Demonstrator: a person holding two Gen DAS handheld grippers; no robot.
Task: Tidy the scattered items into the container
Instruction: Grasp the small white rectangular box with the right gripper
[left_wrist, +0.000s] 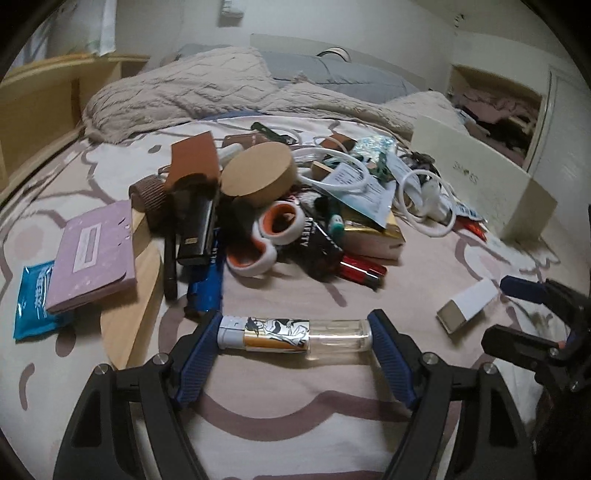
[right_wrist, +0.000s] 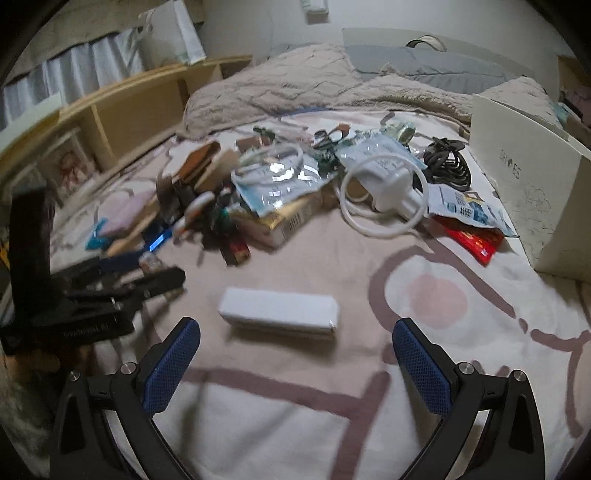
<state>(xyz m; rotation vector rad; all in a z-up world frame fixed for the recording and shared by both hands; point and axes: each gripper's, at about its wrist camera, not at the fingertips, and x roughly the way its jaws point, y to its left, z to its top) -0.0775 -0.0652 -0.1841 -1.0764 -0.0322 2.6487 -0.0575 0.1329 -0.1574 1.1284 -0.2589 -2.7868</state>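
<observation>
**Tongs and scattered items on bed**

L tongs (left_wrist: 295, 334): ribbed blue pads clamp clear cylindrical bottle (left_wrist: 295, 334) endwise. R tongs (right_wrist: 295, 341): wide, empty; matte white oblong box (right_wrist: 279, 310) at 12 o'clock. Cream cardboard container (right_wrist: 524, 192) at 2 o'clock.

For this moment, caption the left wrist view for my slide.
Left claw clamps a clear bottle endwise above the bedspread, clutter pile behind.

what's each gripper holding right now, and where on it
The left gripper clamps a clear bottle lengthwise, one pad on each end. The right gripper holds nothing; its jaws stand open near a white box.
</observation>
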